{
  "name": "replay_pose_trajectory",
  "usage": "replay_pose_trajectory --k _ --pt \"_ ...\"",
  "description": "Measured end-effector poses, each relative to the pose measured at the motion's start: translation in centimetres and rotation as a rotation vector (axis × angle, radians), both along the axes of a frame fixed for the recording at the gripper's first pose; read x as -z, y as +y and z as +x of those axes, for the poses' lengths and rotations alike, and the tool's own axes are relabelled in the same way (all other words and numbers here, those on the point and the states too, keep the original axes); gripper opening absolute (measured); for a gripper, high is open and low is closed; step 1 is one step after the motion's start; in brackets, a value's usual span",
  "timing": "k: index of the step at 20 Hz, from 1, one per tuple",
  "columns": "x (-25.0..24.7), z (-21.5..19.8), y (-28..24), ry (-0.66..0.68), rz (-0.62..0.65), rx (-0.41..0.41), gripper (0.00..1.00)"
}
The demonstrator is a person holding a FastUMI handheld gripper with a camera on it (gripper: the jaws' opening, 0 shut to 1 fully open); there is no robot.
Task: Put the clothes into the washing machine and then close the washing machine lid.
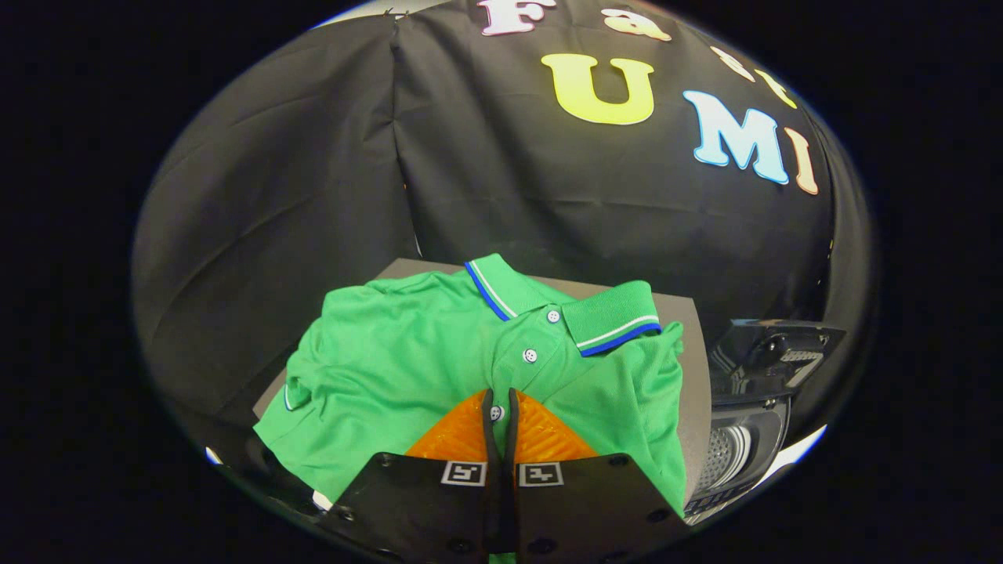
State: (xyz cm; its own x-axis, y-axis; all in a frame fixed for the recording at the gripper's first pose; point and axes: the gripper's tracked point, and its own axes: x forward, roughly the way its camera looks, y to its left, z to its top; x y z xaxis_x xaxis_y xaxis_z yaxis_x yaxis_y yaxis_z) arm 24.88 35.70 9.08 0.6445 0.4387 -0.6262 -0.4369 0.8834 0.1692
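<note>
Green polo shirt with blue-and-white-trimmed collar (470, 368) spread on grey table (689, 368). Gripper (501, 399) fingers nearly together over placket, apparently pinching fabric. Dark washing machine (752, 415) right, lid open.

Booth; black cloth wall (313, 172); washer (752, 423)

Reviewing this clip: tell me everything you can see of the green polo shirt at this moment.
The green polo shirt is a knit-looking fabric with a collar trimmed in white and blue stripes and a placket of small white buttons. It lies spread and rumpled, front up, collar away from the camera, on a grey surface, with the washing machine, lid open, beside it. The gripper has its orange fingers closed together over the lower placket; whether they pinch any cloth cannot be told.
</note>
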Motion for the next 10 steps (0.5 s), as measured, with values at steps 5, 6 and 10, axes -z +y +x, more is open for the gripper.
replay_pose_trajectory --k 5,6,10 --pt "-4.5 0.2 0.3 -0.072 0.074 -0.036 0.01" --pt "-5.9 0.4 0.3 -0.086 0.102 -0.033 0.01" --pt "-11.2 0.9 -0.4 -0.146 0.176 -0.027 0.01"
